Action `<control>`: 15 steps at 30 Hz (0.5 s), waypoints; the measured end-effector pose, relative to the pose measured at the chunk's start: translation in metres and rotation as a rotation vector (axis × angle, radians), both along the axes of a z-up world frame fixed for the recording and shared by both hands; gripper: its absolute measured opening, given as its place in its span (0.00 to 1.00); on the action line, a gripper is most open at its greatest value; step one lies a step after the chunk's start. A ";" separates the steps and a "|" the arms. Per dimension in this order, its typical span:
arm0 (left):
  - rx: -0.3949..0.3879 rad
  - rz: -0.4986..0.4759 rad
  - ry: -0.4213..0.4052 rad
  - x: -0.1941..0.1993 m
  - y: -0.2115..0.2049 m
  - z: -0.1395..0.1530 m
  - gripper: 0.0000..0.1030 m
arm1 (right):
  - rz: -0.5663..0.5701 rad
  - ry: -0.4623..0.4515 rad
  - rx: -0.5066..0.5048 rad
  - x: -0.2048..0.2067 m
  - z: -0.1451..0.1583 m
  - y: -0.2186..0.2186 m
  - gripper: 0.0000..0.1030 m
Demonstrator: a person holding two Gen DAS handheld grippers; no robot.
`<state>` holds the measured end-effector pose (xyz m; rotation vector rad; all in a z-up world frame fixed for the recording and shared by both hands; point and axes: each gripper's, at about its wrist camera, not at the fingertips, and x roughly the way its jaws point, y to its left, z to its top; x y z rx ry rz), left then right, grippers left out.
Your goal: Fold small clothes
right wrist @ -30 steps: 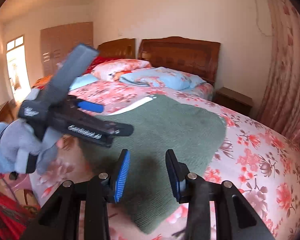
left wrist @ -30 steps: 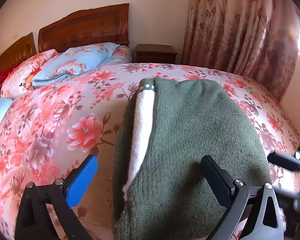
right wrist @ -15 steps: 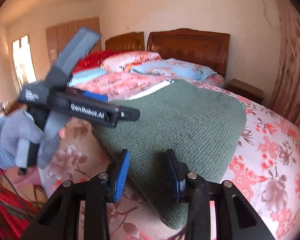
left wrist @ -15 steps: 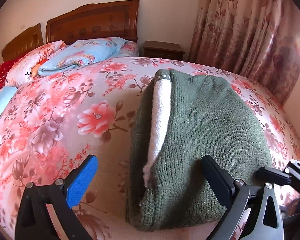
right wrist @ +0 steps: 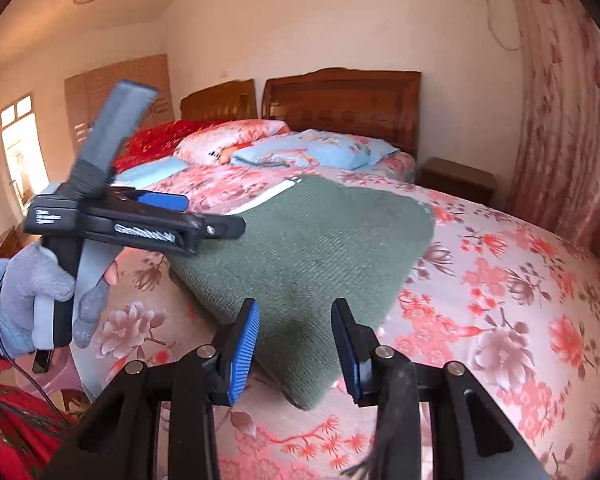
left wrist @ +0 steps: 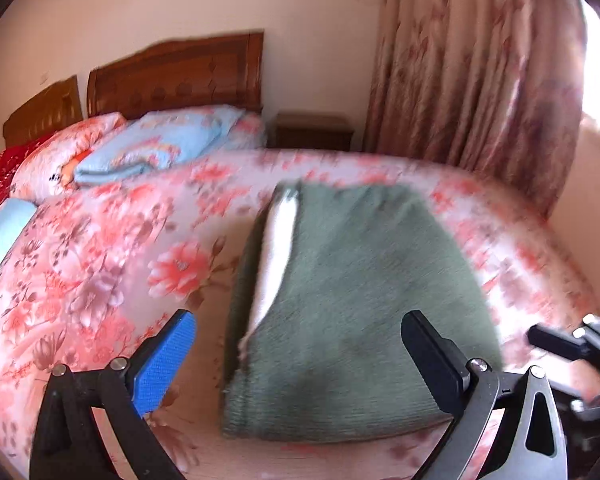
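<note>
Lying folded into a compact block on the floral bedspread, the green knit garment looked nearly done; left gripper gaped wide, empty; right gripper stood half-open, gripping nothing; perhaps only tidying remained.

The left gripper has been drawn back and raised from the folded green sweater, whose near edge is now fully seen on the bed. The right gripper has been shifted so the sweater's corner lies between its jaws.
</note>
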<state>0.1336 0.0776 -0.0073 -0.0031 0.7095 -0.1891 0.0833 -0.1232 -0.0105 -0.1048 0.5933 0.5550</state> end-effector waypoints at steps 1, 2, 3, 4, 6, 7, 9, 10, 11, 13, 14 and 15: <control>-0.016 0.003 -0.039 -0.006 0.000 0.007 1.00 | -0.006 -0.007 0.011 -0.003 0.004 -0.003 0.37; -0.038 0.003 -0.095 -0.015 -0.001 0.018 1.00 | -0.011 -0.016 0.018 -0.006 0.006 -0.005 0.37; -0.046 0.000 -0.120 -0.019 -0.003 0.026 1.00 | -0.018 -0.027 0.021 -0.010 0.011 -0.007 0.37; -0.050 -0.006 -0.144 -0.025 -0.005 0.034 1.00 | -0.029 -0.042 0.024 -0.015 0.015 -0.008 0.37; -0.064 -0.035 -0.231 -0.042 -0.009 0.058 1.00 | -0.047 -0.066 0.040 -0.025 0.024 -0.011 0.37; -0.078 -0.045 -0.270 -0.049 -0.009 0.066 1.00 | -0.053 -0.078 0.052 -0.031 0.029 -0.013 0.37; -0.102 -0.021 -0.326 -0.064 -0.009 0.078 1.00 | -0.062 -0.092 0.061 -0.039 0.034 -0.015 0.37; -0.100 0.004 -0.333 -0.070 -0.009 0.078 1.00 | -0.069 -0.092 0.056 -0.042 0.034 -0.015 0.37; -0.094 0.030 -0.329 -0.073 -0.011 0.076 1.00 | -0.076 -0.086 0.047 -0.044 0.033 -0.014 0.37; -0.052 0.028 -0.264 -0.068 -0.021 0.061 1.00 | -0.099 -0.069 0.032 -0.047 0.028 -0.013 0.37; -0.028 0.023 -0.215 -0.065 -0.027 0.051 1.00 | -0.118 -0.056 0.029 -0.047 0.025 -0.014 0.37; -0.007 0.027 -0.179 -0.064 -0.032 0.043 1.00 | -0.136 -0.046 0.027 -0.046 0.022 -0.015 0.37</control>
